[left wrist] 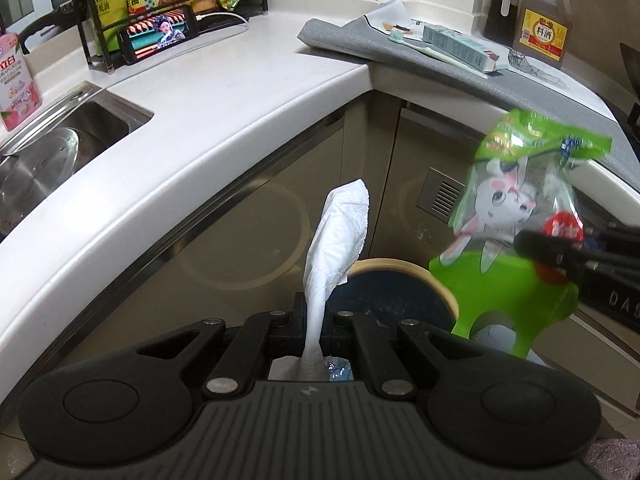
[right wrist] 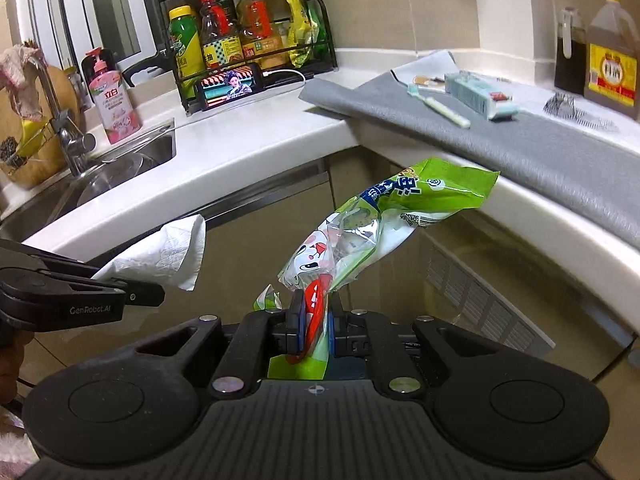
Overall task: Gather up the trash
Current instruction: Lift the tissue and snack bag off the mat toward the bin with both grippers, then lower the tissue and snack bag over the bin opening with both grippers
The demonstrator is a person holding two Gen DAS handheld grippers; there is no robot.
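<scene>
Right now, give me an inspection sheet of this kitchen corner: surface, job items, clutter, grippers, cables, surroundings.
Surface: white countertop wraps the corner; a grey mat covers its right stretch.
Job's things: white paper towel and green snack wrapper, both held off the counter; a round bin sits below.
Clutter: toothbrush and toothpaste box on the mat; phone playing video; dish soap.
Grippers: left gripper shut on the towel; right gripper shut on the wrapper.
Cables: white charging cable runs to the phone.
Surroundings: sink, bottle rack, cabinet doors below.
</scene>
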